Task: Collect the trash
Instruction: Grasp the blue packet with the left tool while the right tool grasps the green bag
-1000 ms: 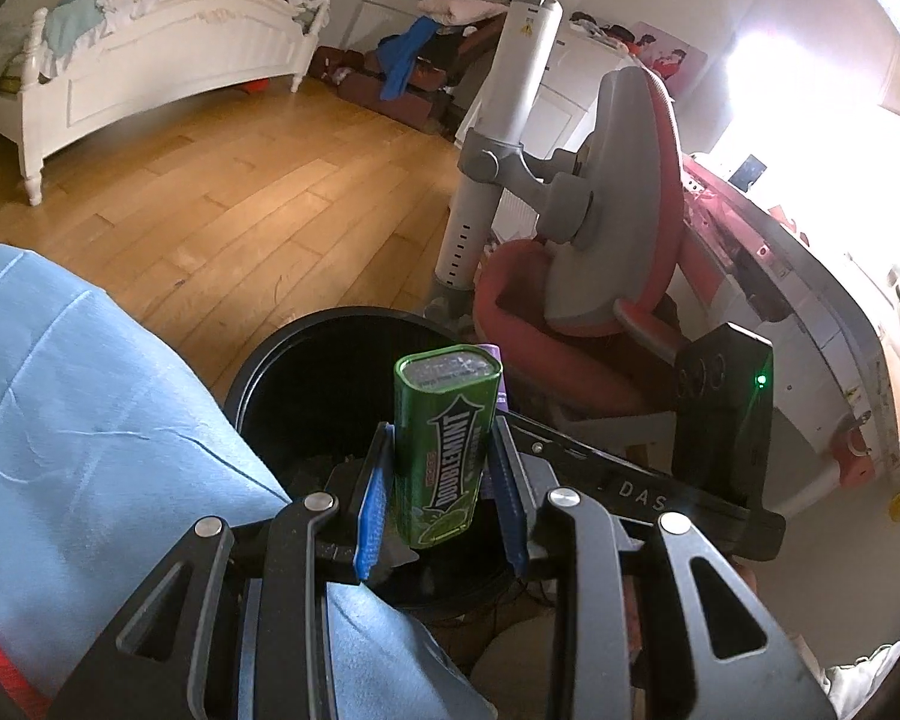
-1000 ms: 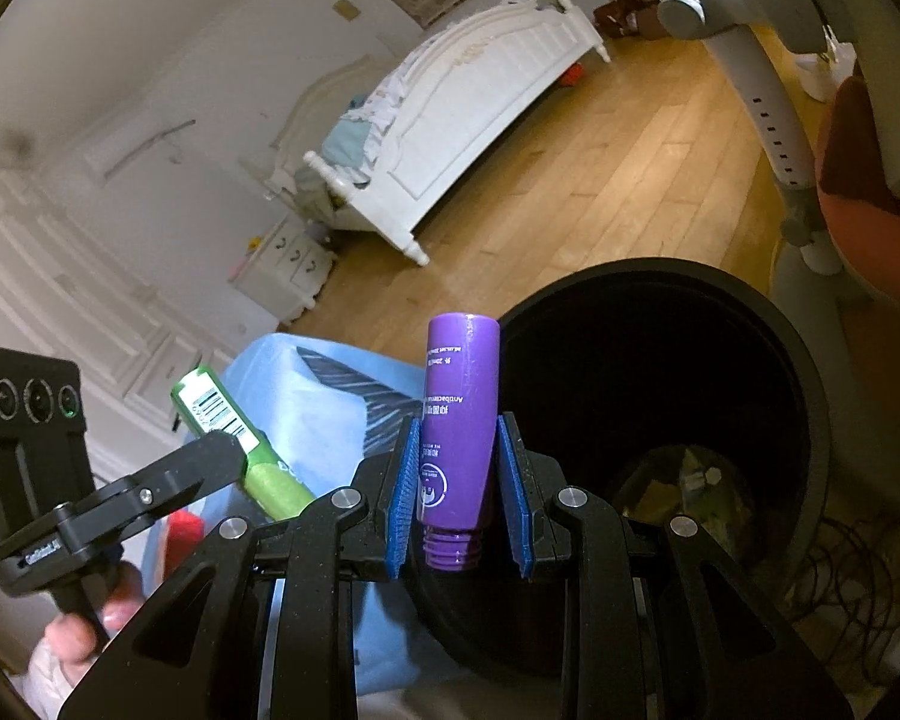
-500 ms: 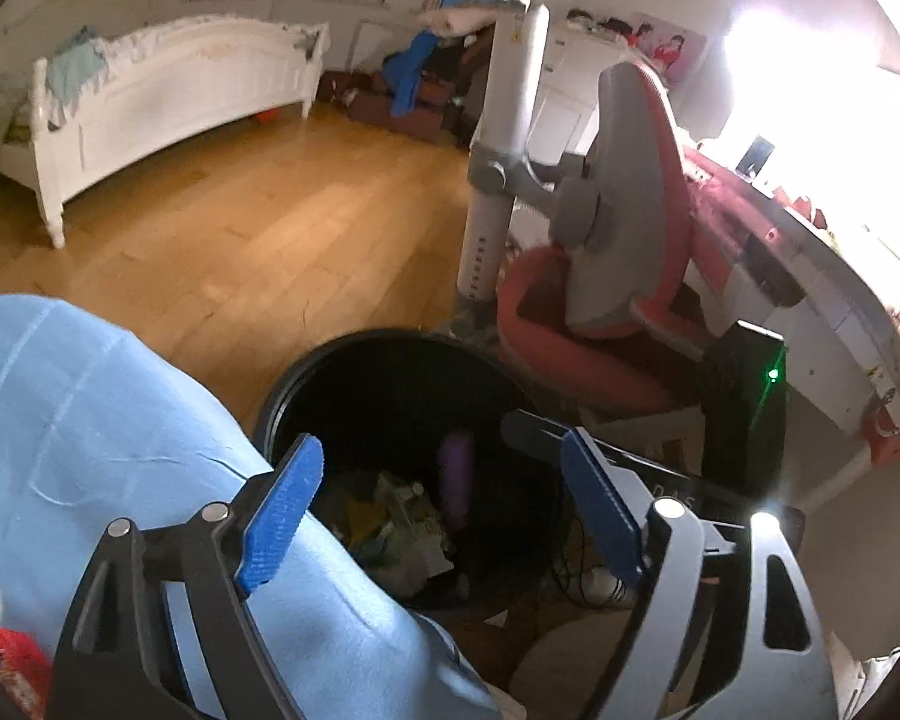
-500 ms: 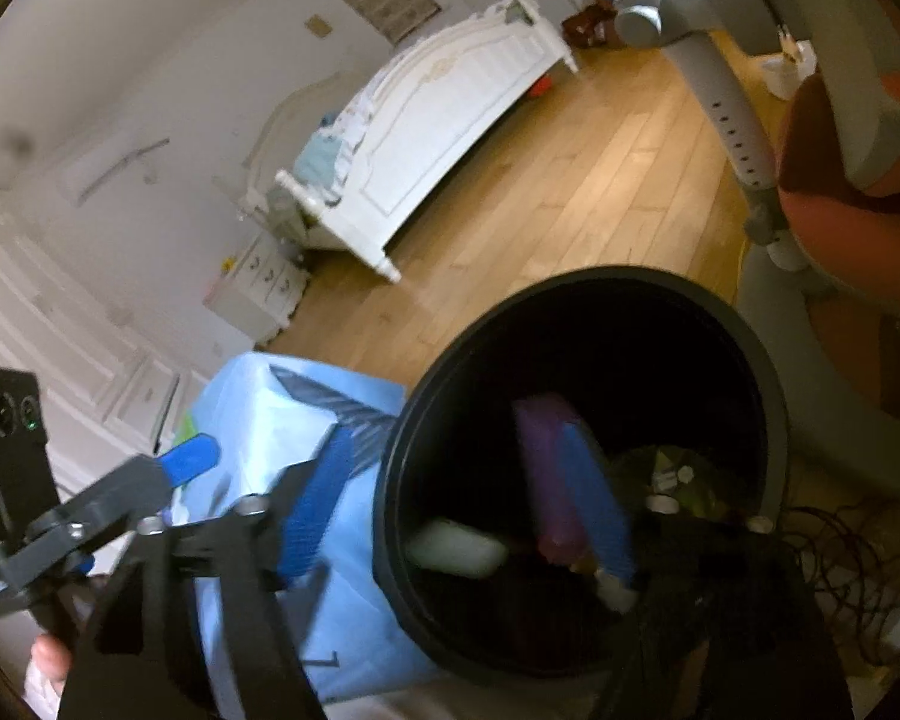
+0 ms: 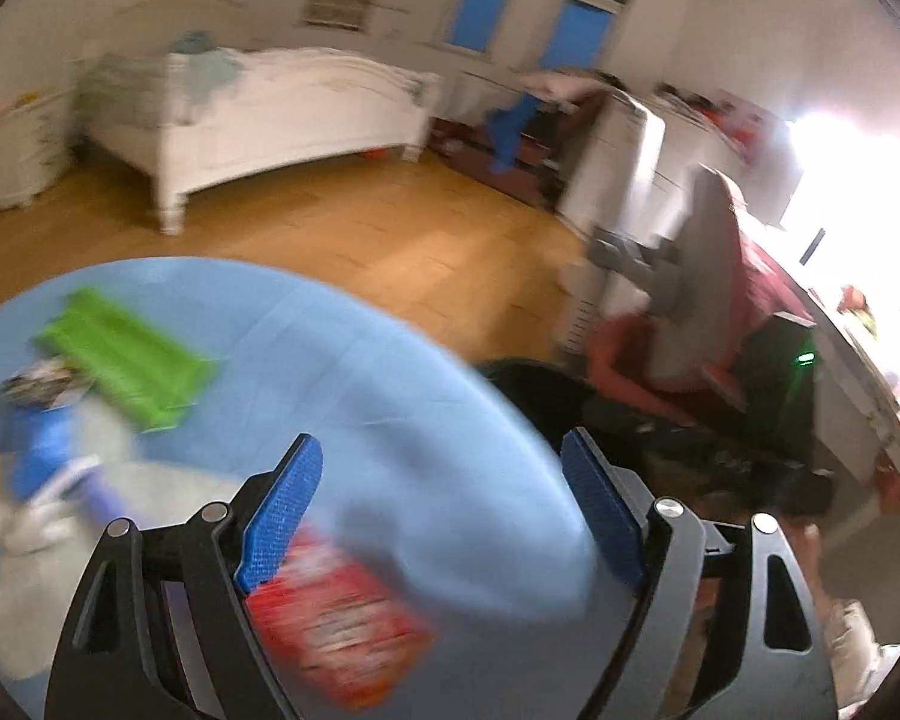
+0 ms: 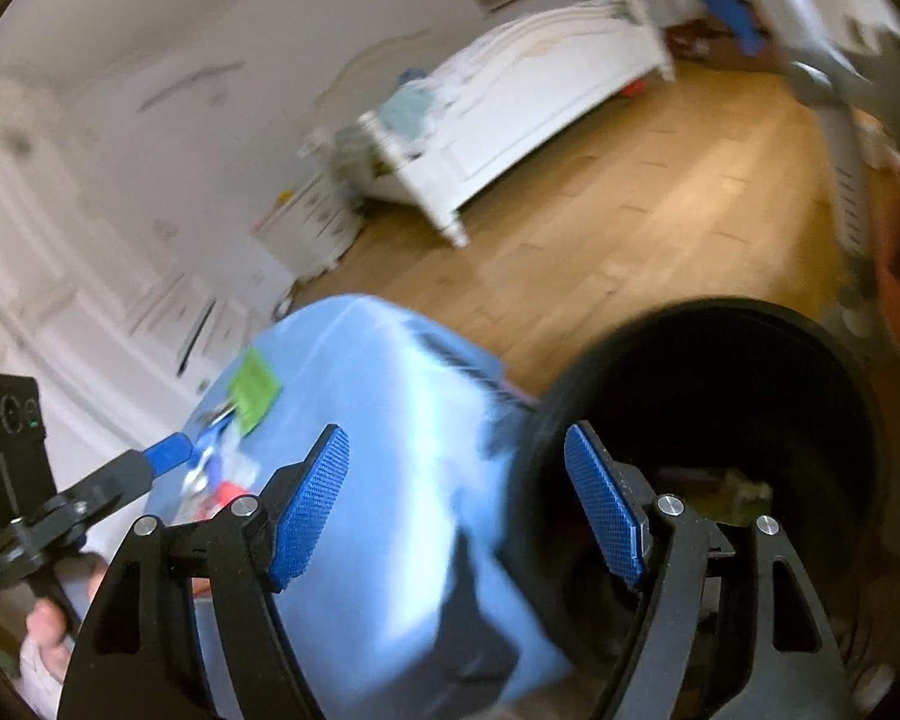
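My left gripper (image 5: 444,504) is open and empty above a table with a blue cloth (image 5: 342,372). On the cloth lie a red wrapper (image 5: 336,624), a green flat packet (image 5: 126,360), a blue item (image 5: 42,450) and white crumpled trash (image 5: 24,528), all blurred. My right gripper (image 6: 456,504) is open and empty, over the edge between the blue cloth (image 6: 378,444) and the black trash bin (image 6: 720,420). The bin's rim (image 5: 528,378) shows in the left wrist view. The left gripper (image 6: 168,456) shows at left in the right wrist view.
A red and grey chair (image 5: 690,312) stands right of the bin. A white bed (image 5: 258,114) is across the wooden floor (image 5: 390,240). White drawers (image 6: 312,222) stand by the wall.
Both grippers opened and dropped the green can and the purple bottle into the bin. Both then swung left, away from the bin and over the blue cloth.
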`<state>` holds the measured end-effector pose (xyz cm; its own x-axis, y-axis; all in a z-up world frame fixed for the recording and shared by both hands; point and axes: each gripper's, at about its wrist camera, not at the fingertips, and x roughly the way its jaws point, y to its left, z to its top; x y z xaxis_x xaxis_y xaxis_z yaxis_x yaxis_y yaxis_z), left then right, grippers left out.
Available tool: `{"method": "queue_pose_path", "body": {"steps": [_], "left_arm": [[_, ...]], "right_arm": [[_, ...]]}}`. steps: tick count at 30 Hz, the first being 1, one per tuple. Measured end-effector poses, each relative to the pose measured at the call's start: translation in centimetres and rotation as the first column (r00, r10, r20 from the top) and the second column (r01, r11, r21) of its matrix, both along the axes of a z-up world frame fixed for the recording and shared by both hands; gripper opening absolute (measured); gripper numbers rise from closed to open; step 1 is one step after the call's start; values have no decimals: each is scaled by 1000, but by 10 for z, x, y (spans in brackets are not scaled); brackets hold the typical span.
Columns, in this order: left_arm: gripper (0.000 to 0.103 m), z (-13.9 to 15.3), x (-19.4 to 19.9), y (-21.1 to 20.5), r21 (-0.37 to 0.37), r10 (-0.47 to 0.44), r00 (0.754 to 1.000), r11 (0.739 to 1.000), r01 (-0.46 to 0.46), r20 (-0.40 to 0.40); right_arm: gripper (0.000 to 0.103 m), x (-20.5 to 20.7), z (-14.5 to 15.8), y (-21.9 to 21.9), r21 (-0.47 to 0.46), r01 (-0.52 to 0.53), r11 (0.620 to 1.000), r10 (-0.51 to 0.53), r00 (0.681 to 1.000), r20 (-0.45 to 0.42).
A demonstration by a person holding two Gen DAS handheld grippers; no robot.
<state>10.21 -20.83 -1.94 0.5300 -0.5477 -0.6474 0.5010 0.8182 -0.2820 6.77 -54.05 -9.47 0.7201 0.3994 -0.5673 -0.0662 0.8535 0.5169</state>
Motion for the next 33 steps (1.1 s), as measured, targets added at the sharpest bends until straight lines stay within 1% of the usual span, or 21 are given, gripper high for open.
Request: {"method": "queue_pose_path", "body": {"steps": [2, 4, 7, 9, 10, 12, 16, 18, 19, 20, 21, 23, 24, 25, 27, 29, 30, 31, 32, 33], "left_arm": [[82, -2, 6, 36, -3, 90, 996, 996, -90, -16], [82, -6, 16, 76, -11, 194, 980, 981, -195, -47], [82, -15, 31, 122, 6, 306, 949, 952, -306, -79], [82, -19, 40, 136, 27, 328, 940, 945, -327, -92], [82, -23, 47, 142, 45, 338, 935, 941, -335, -103], [82, -32, 60, 147, 61, 331, 934, 943, -326, -131], [82, -46, 84, 140, 107, 307, 938, 950, -293, -161], [82, -51, 94, 138, 107, 291, 942, 955, -276, -169], [81, -53, 96, 140, 120, 291, 941, 954, -273, -170], [79, -56, 100, 139, 132, 295, 940, 952, -275, -171], [67, -56, 100, 141, 135, 300, 942, 950, -281, -150], [54, -55, 99, 147, 150, 309, 942, 945, -289, -131], [53, -55, 98, 153, 119, 301, 942, 951, -285, -146], [50, -56, 97, 159, 100, 297, 942, 954, -284, -157], [50, -56, 90, 164, 109, 285, 947, 956, -271, -150], [49, -56, 82, 166, 130, 269, 954, 959, -252, -133], [49, -56, 77, 167, 138, 260, 957, 960, -242, -127], [48, -56, 74, 170, 137, 254, 959, 962, -237, -125], [48, -56, 70, 174, 128, 249, 960, 964, -233, -129], [47, -57, 69, 178, 123, 247, 960, 965, -232, -132]], "right_arm": [[74, 17, 11, 29, -51, -74, 996, 75, 997, 2], [74, 34, 22, 60, -112, -153, 982, 153, 988, -5], [75, 64, 37, 115, -207, -283, 937, 285, 958, -23], [79, 82, 43, 147, -256, -345, 903, 348, 937, -35], [79, 92, 46, 169, -287, -384, 877, 387, 921, -50], [79, 113, 50, 204, -336, -445, 830, 447, 891, -76], [79, 141, 56, 248, -301, -539, 787, 536, 838, -102], [79, 148, 59, 269, -320, -561, 764, 558, 823, -111], [79, 152, 58, 278, -328, -577, 748, 573, 811, -120], [79, 157, 58, 287, -332, -591, 736, 584, 801, -130], [79, 162, 56, 297, -337, -603, 723, 592, 792, -147], [79, 170, 52, 312, -354, -622, 698, 604, 777, -175], [79, 174, 48, 322, -364, -642, 675, 617, 761, -198], [79, 176, 46, 332, -373, -658, 655, 629, 747, -213], [78, 177, 39, 348, -393, -682, 617, 649, 723, -235], [74, 179, 29, 369, -428, -705, 566, 662, 698, -274], [72, 181, 24, 375, -442, -704, 555, 653, 699, -292], [70, 183, 19, 379, -453, -698, 554, 637, 706, -309], [66, 185, 16, 382, -456, -691, 560, 623, 715, -317], [62, 190, 14, 381, -440, -686, 579, 613, 722, -320]]}}
